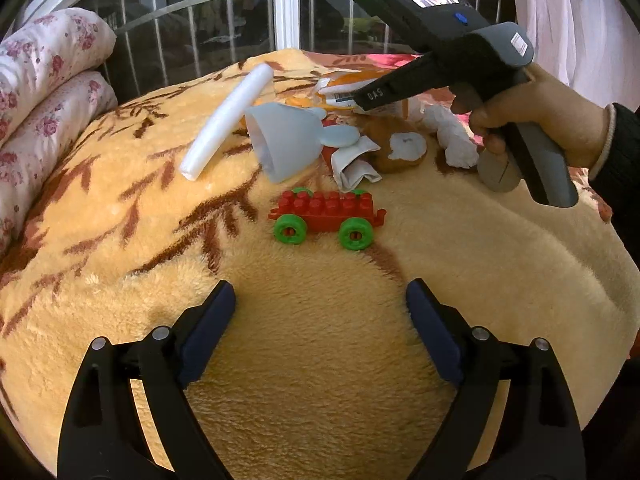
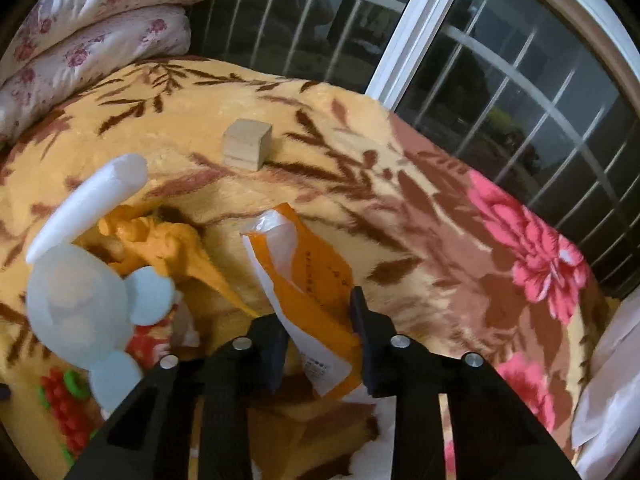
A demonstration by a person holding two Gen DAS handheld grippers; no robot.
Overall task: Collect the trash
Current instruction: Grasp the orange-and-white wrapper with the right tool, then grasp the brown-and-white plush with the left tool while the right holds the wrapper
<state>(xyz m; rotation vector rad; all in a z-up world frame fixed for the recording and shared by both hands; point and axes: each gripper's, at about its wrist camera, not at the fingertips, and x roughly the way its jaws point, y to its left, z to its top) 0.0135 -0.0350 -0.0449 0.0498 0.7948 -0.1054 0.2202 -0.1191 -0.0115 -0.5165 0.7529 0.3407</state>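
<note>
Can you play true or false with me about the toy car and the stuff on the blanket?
1. The toy car has green wheels. True.
2. The left gripper is squeezing the toy car. False: its jaws are wide open, apart from the car.
3. The right gripper has the orange-and-white wrapper between its jaws. True.
4. The wooden block sits on top of the toy car. False: it stands alone on the blanket.
</note>
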